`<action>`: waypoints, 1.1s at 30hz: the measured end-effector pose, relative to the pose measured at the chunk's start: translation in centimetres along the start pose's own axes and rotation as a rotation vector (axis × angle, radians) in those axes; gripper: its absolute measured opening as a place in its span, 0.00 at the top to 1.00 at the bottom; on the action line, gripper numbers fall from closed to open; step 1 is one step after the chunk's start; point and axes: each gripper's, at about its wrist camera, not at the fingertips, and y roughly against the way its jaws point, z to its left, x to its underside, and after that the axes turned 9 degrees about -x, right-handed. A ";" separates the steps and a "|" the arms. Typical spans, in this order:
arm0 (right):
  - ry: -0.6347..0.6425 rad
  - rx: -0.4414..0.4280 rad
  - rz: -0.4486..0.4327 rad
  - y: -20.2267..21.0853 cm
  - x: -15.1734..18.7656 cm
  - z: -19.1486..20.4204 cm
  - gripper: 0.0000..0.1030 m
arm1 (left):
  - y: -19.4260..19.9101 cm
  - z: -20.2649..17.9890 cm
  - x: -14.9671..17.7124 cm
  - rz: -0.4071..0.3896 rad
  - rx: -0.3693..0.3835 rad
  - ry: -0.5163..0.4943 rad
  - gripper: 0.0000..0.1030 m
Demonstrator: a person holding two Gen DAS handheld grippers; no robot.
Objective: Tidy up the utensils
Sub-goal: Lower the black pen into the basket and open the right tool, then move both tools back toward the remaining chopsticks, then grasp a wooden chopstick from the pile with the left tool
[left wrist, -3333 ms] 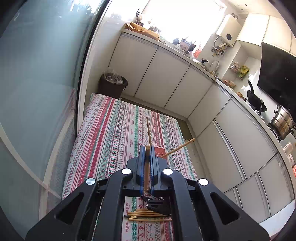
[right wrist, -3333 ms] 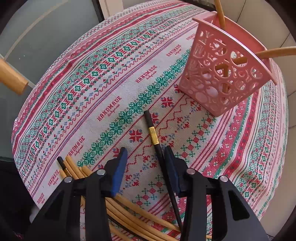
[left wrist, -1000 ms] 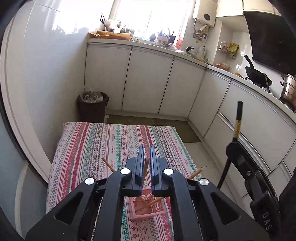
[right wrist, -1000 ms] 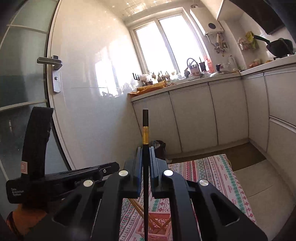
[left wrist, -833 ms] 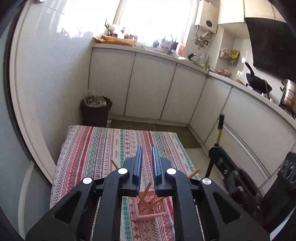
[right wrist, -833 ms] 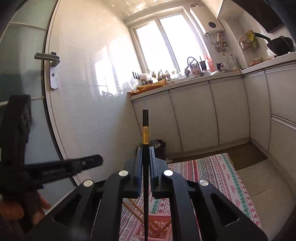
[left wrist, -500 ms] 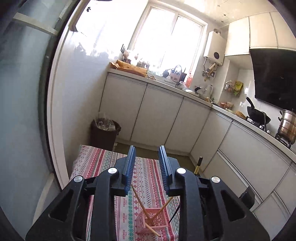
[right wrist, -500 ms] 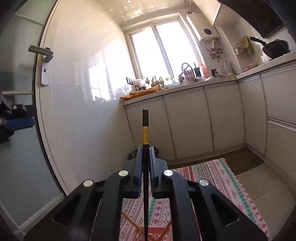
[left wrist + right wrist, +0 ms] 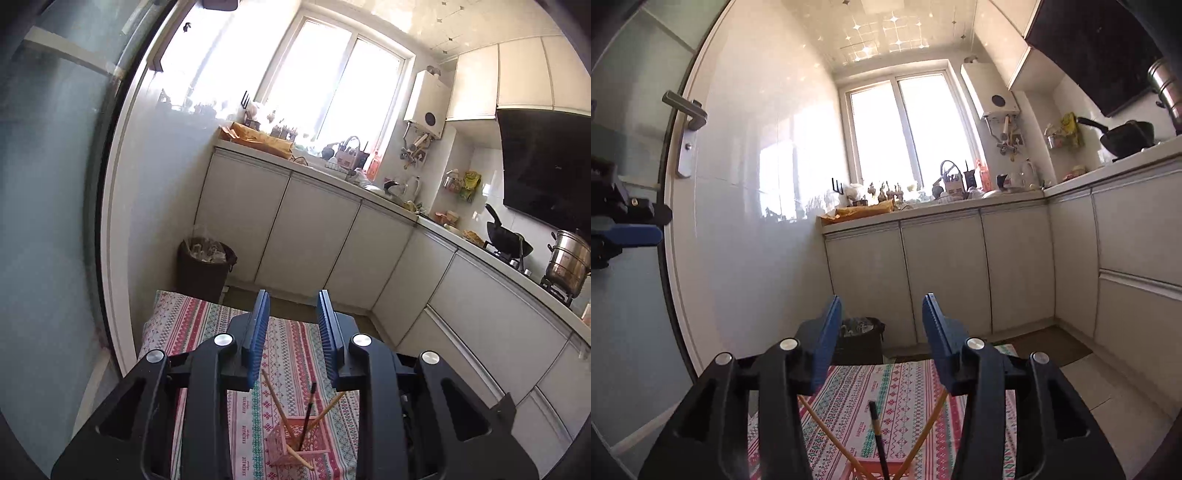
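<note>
Your left gripper (image 9: 293, 325) and right gripper (image 9: 882, 325) both stand open, holding nothing. Below them, the pink lattice plastic basket (image 9: 295, 441) holds the black chopstick (image 9: 308, 410) between two wooden chopsticks (image 9: 275, 400). The brown waste bin (image 9: 205, 267) stands beyond the patterned tablecloth (image 9: 207, 325).

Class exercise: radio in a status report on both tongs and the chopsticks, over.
Left tongs open, empty. Right tongs open, empty. Black chopstick and wooden chopsticks standing in pink basket. Nothing blocking.

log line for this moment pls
left gripper: open, empty | right gripper: open, empty | black chopstick: in pink basket | phase: release done
</note>
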 end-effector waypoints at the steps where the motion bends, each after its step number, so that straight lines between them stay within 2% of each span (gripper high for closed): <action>1: 0.012 0.023 -0.021 1.5 -1.4 0.1 0.46 | 0.8 -0.4 -0.2 -0.009 0.020 -0.002 0.74; 3: 0.026 0.080 -0.091 5.9 -4.2 0.2 0.13 | 2.8 -1.5 -0.6 -0.033 0.070 -0.014 0.65; 4: 0.038 0.119 -0.147 8.5 -5.2 0.4 0.08 | 3.8 -2.1 -0.7 -0.045 0.101 -0.023 0.62; 5: 0.060 0.162 -0.200 11.3 -6.1 0.7 0.05 | 5.0 -2.9 -0.7 -0.059 0.134 -0.037 0.54; 6: 0.086 0.198 -0.221 13.7 -7.0 1.1 0.05 | 6.2 -3.8 -0.6 -0.074 0.169 -0.057 0.39; 7: 0.113 0.228 -0.218 15.9 -7.6 1.4 0.05 | 7.4 -4.8 -0.4 -0.086 0.206 -0.081 0.29; 8: 0.133 0.262 -0.198 17.8 -8.1 1.7 0.05 | 8.4 -6.0 0.0 -0.094 0.241 -0.108 0.15; 10: 0.158 0.354 -0.130 21.1 -8.5 2.2 0.05 | 10.3 -8.1 1.3 -0.113 0.296 -0.163 0.11; 11: 0.147 0.371 -0.083 22.4 -8.6 2.2 0.05 | 10.8 -9.1 2.0 -0.106 0.320 -0.185 0.07; 14: 0.055 0.379 0.075 26.1 -8.2 2.0 0.05 | 11.4 -11.4 4.8 -0.028 0.425 -0.244 0.07; 17: -0.051 0.405 0.103 29.8 -7.3 1.6 0.05 | 11.4 -13.7 7.7 0.053 0.513 -0.360 0.07; 19: -0.082 0.414 0.110 31.6 -6.8 1.7 0.05 | 11.6 -15.3 9.6 0.066 0.535 -0.482 0.07; 22: -0.118 0.401 0.164 32.7 -6.2 1.7 0.05 | 11.7 -16.7 12.0 0.038 0.601 -0.626 0.07; 25: -0.218 0.429 0.212 33.6 -5.3 0.6 0.05 | 10.1 -17.6 14.5 0.073 0.567 -0.771 0.07; 26: -0.264 0.451 0.224 33.9 -4.8 0.0 0.05 | 9.3 -17.8 15.1 0.122 0.573 -0.806 0.07; 28: -0.354 0.494 0.259 34.9 -3.4 -1.3 0.05 | 7.1 -18.2 16.7 0.272 0.584 -0.891 0.07; 30: -0.454 0.523 0.307 35.4 -1.7 -2.5 0.05 | 4.8 -18.6 18.6 0.389 0.536 -0.992 0.07; 33: -0.588 0.511 0.351 36.0 1.1 -3.6 0.05 | 1.5 -18.8 22.8 0.578 0.493 -1.142 0.07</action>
